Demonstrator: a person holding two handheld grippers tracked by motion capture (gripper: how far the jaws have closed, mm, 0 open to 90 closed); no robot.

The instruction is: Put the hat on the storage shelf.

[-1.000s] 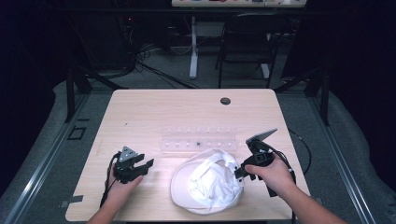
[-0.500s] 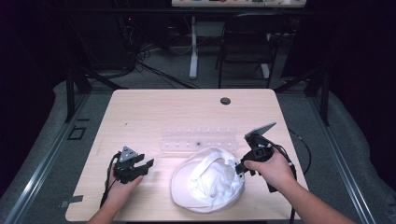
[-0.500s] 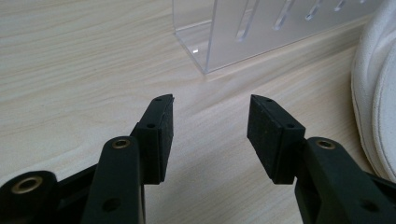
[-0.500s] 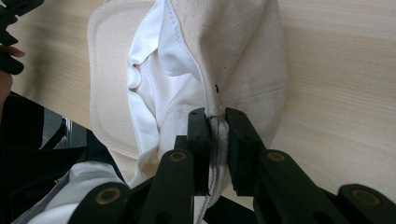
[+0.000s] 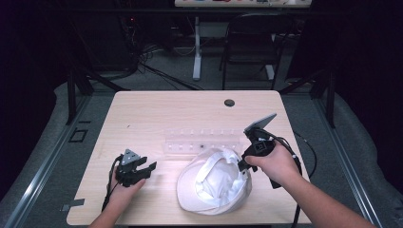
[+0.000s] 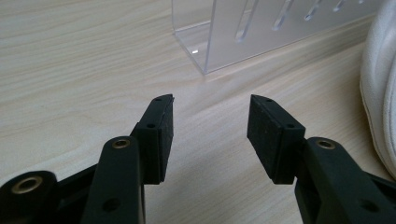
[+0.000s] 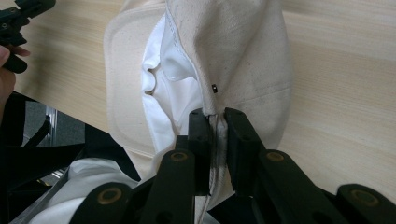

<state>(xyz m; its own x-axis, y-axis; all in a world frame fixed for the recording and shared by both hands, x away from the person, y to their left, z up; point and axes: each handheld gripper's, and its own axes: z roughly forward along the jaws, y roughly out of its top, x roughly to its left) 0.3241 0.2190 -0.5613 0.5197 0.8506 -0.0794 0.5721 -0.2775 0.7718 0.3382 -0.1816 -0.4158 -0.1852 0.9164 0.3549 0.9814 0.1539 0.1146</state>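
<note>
A white cap [image 5: 215, 183] lies upside down near the table's front edge, its lining showing. My right gripper [image 5: 243, 165] is shut on the cap's right rim; in the right gripper view the cream fabric [image 7: 233, 56] is pinched between the jaws of my right gripper [image 7: 215, 122] and rises slightly. My left gripper [image 5: 147, 168] rests at the front left, open and holding nothing. In the left gripper view my left gripper [image 6: 210, 119] points at bare wood, with the cap's edge [image 6: 378, 93] at the far right.
A clear acrylic rack [image 5: 202, 141] with slots lies across the table's middle, just behind the cap; its corner [image 6: 233, 32] shows ahead of the left jaws. A dark round grommet [image 5: 229, 102] sits near the far edge. Chairs and cables stand beyond the table.
My right gripper has lifted the cap's right rim a little and shifted slightly left. The left gripper has stayed in place.
</note>
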